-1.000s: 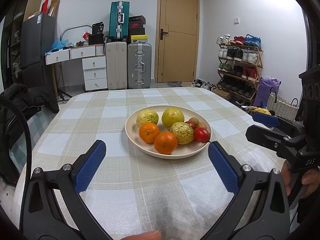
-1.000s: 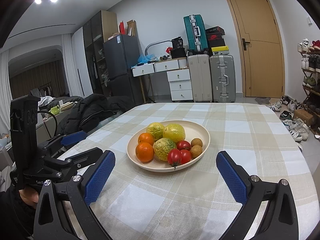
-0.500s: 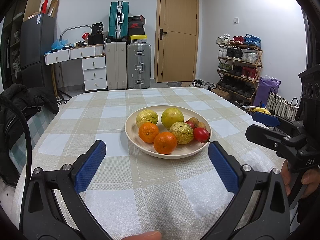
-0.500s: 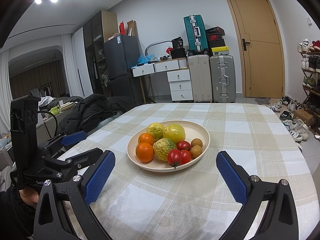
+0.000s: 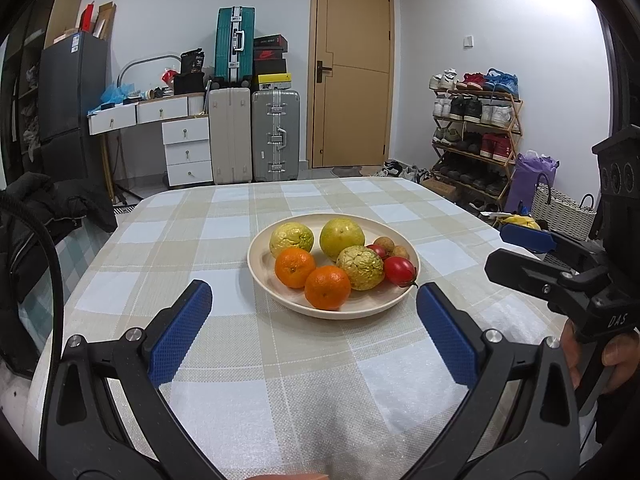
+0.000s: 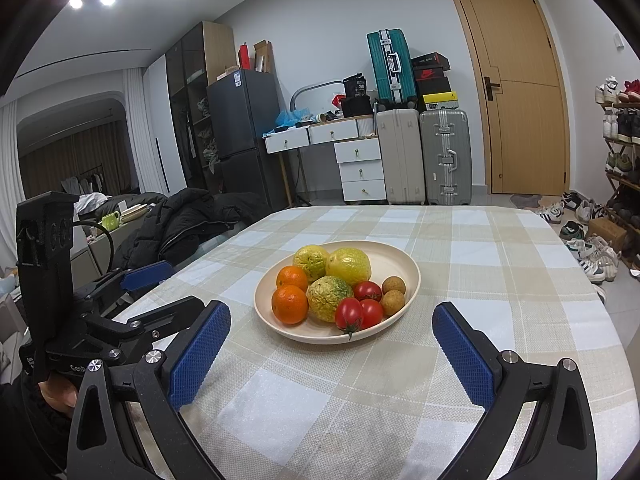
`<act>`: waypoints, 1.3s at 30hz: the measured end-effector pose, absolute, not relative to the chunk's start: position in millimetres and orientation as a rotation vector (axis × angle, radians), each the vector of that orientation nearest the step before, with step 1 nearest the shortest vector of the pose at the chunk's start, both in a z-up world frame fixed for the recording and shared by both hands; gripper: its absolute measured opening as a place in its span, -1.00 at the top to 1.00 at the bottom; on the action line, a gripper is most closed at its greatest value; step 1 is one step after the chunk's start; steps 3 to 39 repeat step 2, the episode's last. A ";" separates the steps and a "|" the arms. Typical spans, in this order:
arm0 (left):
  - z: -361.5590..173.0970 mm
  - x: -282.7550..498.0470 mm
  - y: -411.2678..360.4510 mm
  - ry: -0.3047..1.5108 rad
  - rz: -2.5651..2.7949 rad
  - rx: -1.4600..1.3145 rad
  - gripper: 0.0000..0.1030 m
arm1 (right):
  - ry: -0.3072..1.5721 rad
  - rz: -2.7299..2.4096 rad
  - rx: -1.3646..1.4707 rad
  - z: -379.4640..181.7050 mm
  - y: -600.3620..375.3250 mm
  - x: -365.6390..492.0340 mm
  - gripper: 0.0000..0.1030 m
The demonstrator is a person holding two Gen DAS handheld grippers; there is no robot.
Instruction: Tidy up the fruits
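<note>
Round cream plate sits mid-table on the woven checked cloth, piled with two oranges, three knobbly yellow-green fruits, glossy tomatoes and small brown longans. Nothing blocks the way to it. Left gripper spread wide, plate at twelve o'clock; right gripper spread too. Only the right view shows the fridge at ten o'clock; the left view catches the shoe rack at two.
</note>
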State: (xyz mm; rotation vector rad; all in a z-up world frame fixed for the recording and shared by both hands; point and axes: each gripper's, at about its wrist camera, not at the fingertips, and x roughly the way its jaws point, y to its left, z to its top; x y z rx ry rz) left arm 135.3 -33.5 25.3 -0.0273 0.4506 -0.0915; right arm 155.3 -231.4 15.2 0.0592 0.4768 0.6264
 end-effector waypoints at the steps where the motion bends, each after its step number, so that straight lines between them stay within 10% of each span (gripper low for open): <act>1: 25.2 135.3 -33.6 0.451 -0.090 -0.027 -0.98 | 0.477 0.627 0.060 15.2 -231.5 155.3 -1.00; 39: 25.3 135.2 -33.3 0.451 -0.090 -0.026 -0.98 | 0.477 0.627 0.060 15.1 -231.5 155.4 -1.00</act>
